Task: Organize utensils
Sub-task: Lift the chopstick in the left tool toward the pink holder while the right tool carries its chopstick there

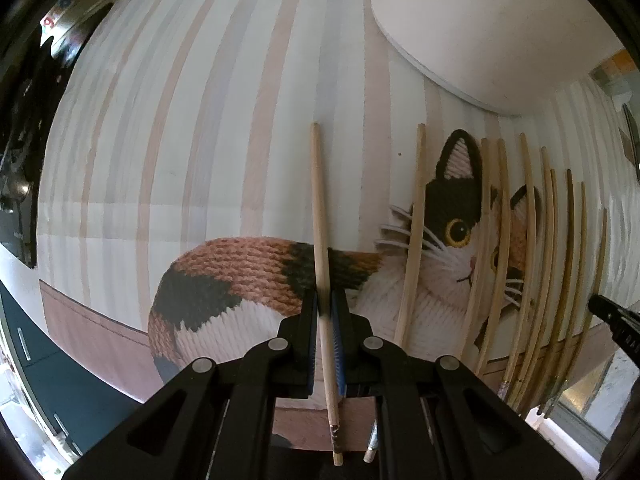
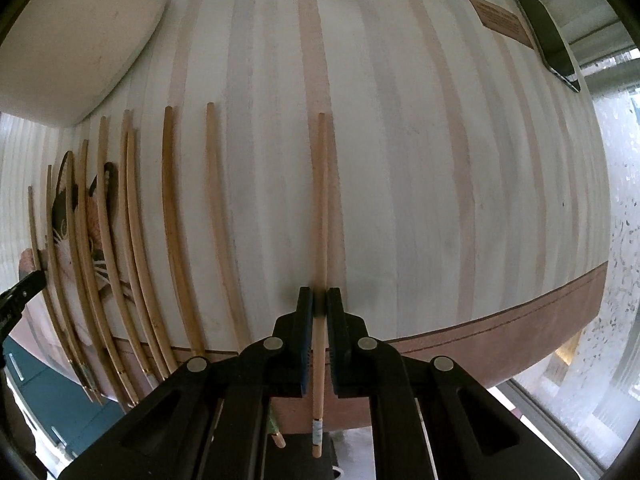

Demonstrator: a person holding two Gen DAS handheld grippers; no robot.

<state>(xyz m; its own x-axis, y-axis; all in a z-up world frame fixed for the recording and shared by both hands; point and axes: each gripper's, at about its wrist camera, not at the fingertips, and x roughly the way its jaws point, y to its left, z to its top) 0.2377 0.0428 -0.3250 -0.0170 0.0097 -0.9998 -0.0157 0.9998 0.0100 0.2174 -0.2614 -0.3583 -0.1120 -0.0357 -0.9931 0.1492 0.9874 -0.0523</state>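
Several wooden chopsticks lie side by side on a striped placemat (image 1: 200, 120) with a knitted cat picture (image 1: 460, 220). My left gripper (image 1: 325, 304) is shut on one chopstick (image 1: 320, 208), which points away over the cat's tail, left of the row (image 1: 532, 248). My right gripper (image 2: 320, 300) is shut on another chopstick (image 2: 321, 208), to the right of the row (image 2: 132, 232). Each gripper's tip shows at the edge of the other's view, the right one in the left wrist view (image 1: 612, 316) and the left one in the right wrist view (image 2: 20, 292).
A white board or plate (image 1: 500, 32) lies at the far side of the mat, also in the right wrist view (image 2: 72, 40). A dark flat object (image 2: 548, 32) lies at the far right. The mat's brown front edge (image 2: 520, 336) is near a window frame.
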